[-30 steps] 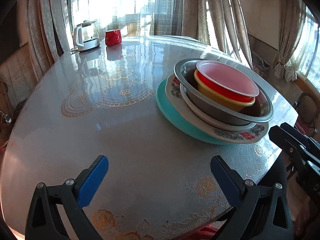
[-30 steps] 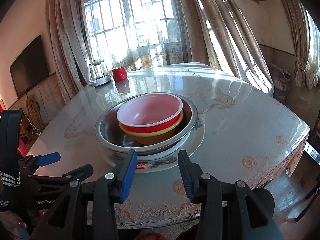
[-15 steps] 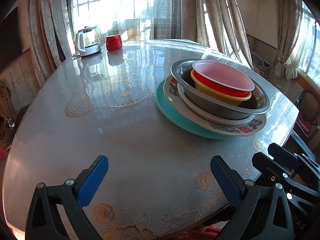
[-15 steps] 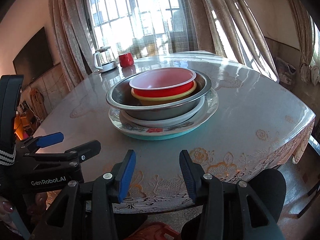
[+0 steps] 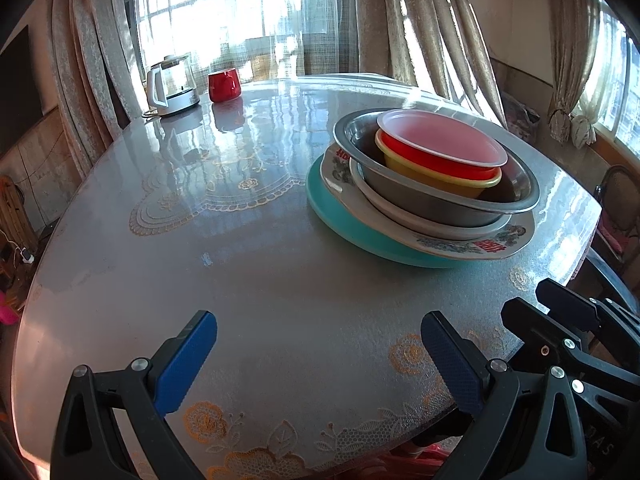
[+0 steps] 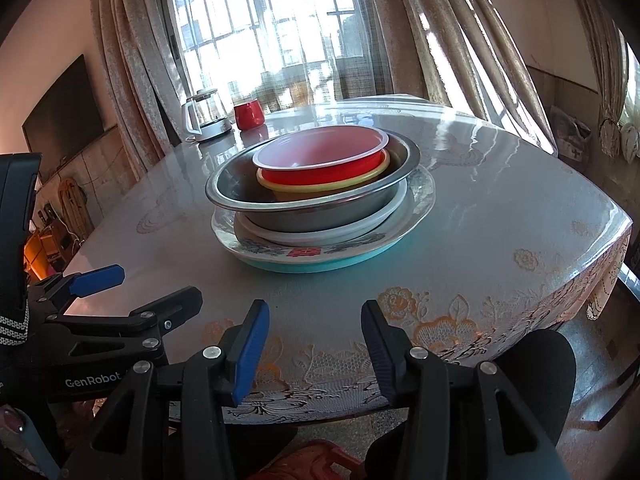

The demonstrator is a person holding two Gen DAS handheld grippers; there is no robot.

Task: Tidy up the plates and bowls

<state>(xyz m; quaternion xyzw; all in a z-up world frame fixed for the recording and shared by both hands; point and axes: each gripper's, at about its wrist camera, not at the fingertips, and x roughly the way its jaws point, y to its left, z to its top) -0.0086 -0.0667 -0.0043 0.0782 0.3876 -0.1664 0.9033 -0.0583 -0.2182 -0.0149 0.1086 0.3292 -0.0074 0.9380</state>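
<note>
Two claws, both empty. Left gripper point(image 5: 316, 344): blue pads spread wide over bare table point(image 5: 260, 264), gripping nothing, much as a second ago. Right gripper point(image 6: 316, 320): parted about halfway, just been opening a little, nothing between the pads. Lower than a second ago, so facing the stack from the side instead of looking down into it, and now farther into the left view's lower right corner. Stack unmoved: teal plate point(image 5: 352, 224) at the bottom, then patterned plate point(image 5: 460, 245), white plate point(image 6: 320, 236), steel basin point(image 5: 440, 204), yellow bowl point(image 5: 432, 176) and red bowl point(image 5: 440, 156) on top, all nested. Straight ahead of the right gripper, ahead and to the right of the left one, well apart from both. Near table edge right under both claws, with a lace-and-flower border hanging over it. Open tabletop between pads and stack, plus a broad bare stretch ahead and left of the left gripper. Far beyond the stack, near the far rim by the curtains, kettle point(image 5: 170, 86) and red mug point(image 5: 223, 85) side by side. Only in the right view: a dark screen point(image 6: 64, 112) on the wall to the left, and a person's finger point(image 6: 10, 420) at the bottom left corner, by the left gripper's handle. Only in the left view: a chair point(image 5: 616, 200) off to the right beyond the table.
</note>
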